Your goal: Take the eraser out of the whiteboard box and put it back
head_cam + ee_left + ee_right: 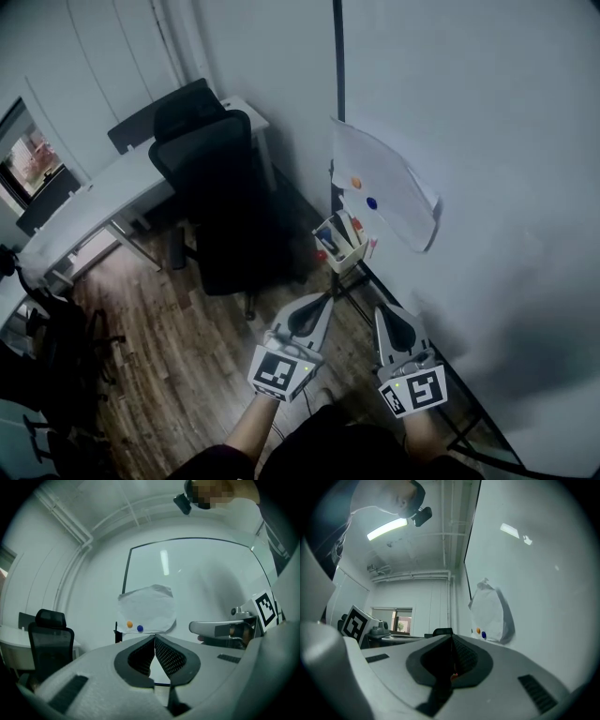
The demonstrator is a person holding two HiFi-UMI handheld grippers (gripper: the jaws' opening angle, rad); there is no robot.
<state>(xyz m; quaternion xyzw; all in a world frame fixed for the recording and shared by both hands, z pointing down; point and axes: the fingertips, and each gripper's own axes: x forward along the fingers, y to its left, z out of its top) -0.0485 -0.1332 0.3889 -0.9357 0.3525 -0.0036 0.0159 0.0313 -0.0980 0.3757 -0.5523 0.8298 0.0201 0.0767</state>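
Note:
The whiteboard box (339,242) hangs on the lower left frame of the whiteboard (487,141). It holds markers and other items; I cannot pick out the eraser among them. My left gripper (325,298) is shut and empty, level, a short way in front of the box. To its right my right gripper (385,311) is also shut with nothing in it. In the left gripper view the jaws (154,637) meet below a paper sheet (147,609), and the box is hidden. In the right gripper view the jaws (451,637) are pressed together.
A paper sheet (380,192) is pinned to the board by an orange magnet (356,183) and a blue magnet (371,202). A black office chair (220,202) stands left of the box, before a white desk (103,192). The floor (187,366) is wood.

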